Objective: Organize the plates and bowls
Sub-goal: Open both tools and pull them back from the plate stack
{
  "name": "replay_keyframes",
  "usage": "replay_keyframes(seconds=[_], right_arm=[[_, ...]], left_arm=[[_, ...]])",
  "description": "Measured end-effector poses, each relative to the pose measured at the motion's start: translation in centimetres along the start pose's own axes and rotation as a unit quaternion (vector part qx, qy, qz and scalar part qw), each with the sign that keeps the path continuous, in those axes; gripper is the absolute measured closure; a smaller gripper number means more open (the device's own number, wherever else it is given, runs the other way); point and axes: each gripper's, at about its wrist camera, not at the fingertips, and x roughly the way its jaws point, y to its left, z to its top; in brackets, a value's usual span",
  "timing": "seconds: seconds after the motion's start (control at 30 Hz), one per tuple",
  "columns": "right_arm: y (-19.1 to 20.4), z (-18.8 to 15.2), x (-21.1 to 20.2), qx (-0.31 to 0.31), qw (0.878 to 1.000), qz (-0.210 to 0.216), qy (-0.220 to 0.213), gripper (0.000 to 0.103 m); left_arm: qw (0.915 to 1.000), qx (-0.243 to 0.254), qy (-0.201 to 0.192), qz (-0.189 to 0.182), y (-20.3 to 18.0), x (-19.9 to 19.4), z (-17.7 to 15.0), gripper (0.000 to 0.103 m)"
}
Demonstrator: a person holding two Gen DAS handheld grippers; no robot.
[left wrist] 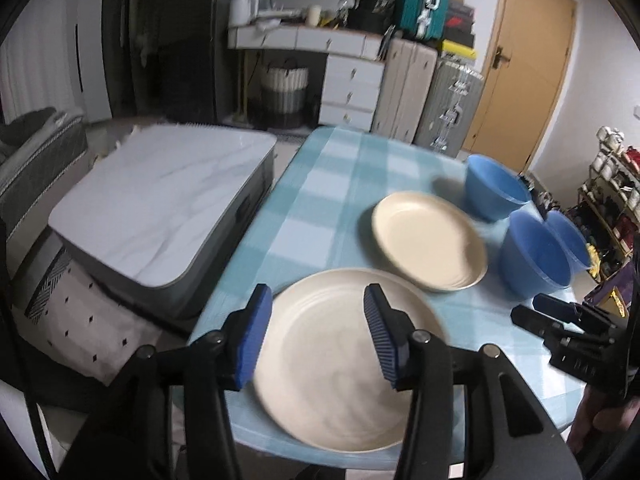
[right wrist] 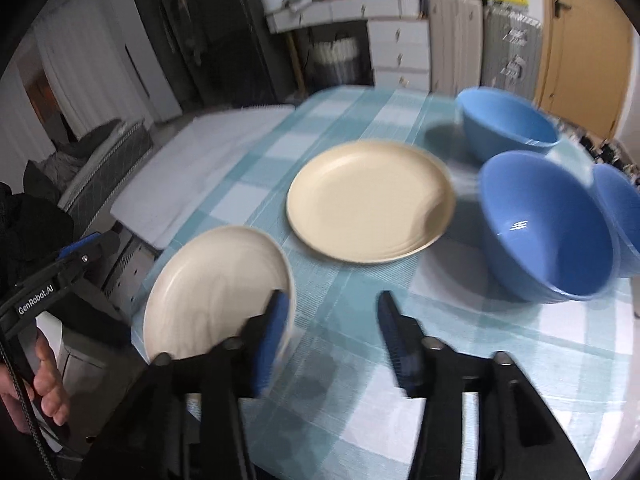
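1. We see two cream plates on the table: the white plate (left wrist: 340,364) lies at the near left edge, and the yellow plate (left wrist: 430,242) sits just beyond it, toward the middle.
2. Three blue bowls stand to the right of the plates. The far bowl (left wrist: 496,192) is set apart by itself, while the near bowl (left wrist: 534,258) touches or overlaps the right bowl (left wrist: 568,242) at the table's right edge.
3. Our left gripper (left wrist: 316,336) hangs above the white plate with its blue pads spread apart and nothing between them; the plate lies flat below it.
4. Our right gripper (right wrist: 332,340) stands parted too, over bare cloth just right of the white plate. We cannot tell whether its left pad brushes that plate's rim, but it clamps nothing.
5. The table (left wrist: 320,184) wears a blue and white checked cloth.
6. Left of the table lies a grey mattress (left wrist: 160,208). Behind stand white drawers (left wrist: 352,92), suitcases (left wrist: 432,96) and a wooden door (left wrist: 528,68).
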Motion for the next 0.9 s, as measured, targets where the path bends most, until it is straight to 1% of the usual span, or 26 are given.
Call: replay_keyframes(seconds=[0.03, 0.07, 0.13, 0.2, 0.23, 0.27, 0.3, 0.33, 0.37, 0.4, 0.47, 0.53, 0.6, 0.7, 0.77, 0.9], right_arm=[[-0.3, -0.3, -0.9, -0.001, 1.0, -0.004, -0.012, 0.039], [-0.6, -0.7, -1.7, -0.002, 1.0, -0.005, -0.026, 0.035], [-1.1, -1.2, -3.0, 0.001, 0.999, -0.008, -0.047, 0.021], [-1.9, -1.9, -4.4, 0.01, 0.997, -0.016, -0.069, 0.017], [-2.3, -2.4, -5.1, 0.016, 0.997, -0.017, -0.079, 0.017], [-2.7, -2.8, -5.7, 0.022, 0.996, -0.013, -0.09, 0.017], [-3.0, -3.1, -6.3, 0.022, 0.995, -0.01, -0.094, 0.017], [-3.2, -3.4, -6.8, 0.021, 0.995, -0.008, -0.098, 0.016], [-3.4, -3.8, -7.2, 0.02, 0.995, -0.007, -0.103, 0.015], [-3.4, -4.0, -7.4, 0.018, 0.994, -0.007, -0.106, 0.014], [-3.2, -4.6, -7.9, 0.012, 0.993, -0.005, -0.12, 0.011], [-3.0, -5.2, -8.3, 0.008, 0.991, -0.005, -0.132, 0.005], [-2.5, -6.0, -8.7, -0.005, 0.989, -0.01, -0.149, 0.004], [-1.6, -7.5, -9.3, -0.026, 0.982, -0.043, -0.184, 0.001], [-1.5, -8.4, -9.7, -0.033, 0.977, -0.059, -0.202, 0.001], [-1.8, -9.1, -10.3, -0.031, 0.969, -0.103, -0.22, 0.001]], left_arm=[[0.9999, 0.003, -0.009, -0.005, -0.8, -0.5, 0.0, 0.055], [0.9997, 0.009, -0.02, -0.011, -1.8, -1.1, 0.1, 0.055], [0.9991, 0.018, -0.036, -0.015, -3.1, -1.9, 0.2, 0.055], [0.9982, 0.025, -0.05, -0.019, -4.5, -2.8, 0.1, 0.052], [0.9979, 0.028, -0.054, -0.021, -5.1, -3.1, 0.1, 0.051], [0.9977, 0.029, -0.058, -0.022, -5.7, -3.4, 0.1, 0.046], [0.9975, 0.029, -0.06, -0.024, -6.3, -3.7, 0.0, 0.033], [0.9972, 0.027, -0.066, -0.023, -6.7, -4.0, -0.1, 0.022], [0.9964, 0.023, -0.08, -0.017, -7.1, -4.5, -0.4, 0.006], [0.9944, 0.018, -0.103, -0.012, -7.4, -5.3, -0.8, 0.002], [0.9915, 0.021, -0.128, -0.011, -7.9, -6.2, -1.4, 0.001], [0.9907, 0.022, -0.134, -0.006, -8.3, -6.5, -2.0, 0.0], [0.9904, 0.017, -0.137, -0.004, -8.3, -6.6, -2.7, 0.0], [0.9904, 0.014, -0.138, -0.003, -8.1, -6.1, -4.0, 0.0], [0.9909, 0.024, -0.132, -0.008, -8.2, -5.3, -4.8, 0.0], [0.9908, 0.041, -0.126, -0.024, -8.7, -3.9, -6.1, 0.0]])
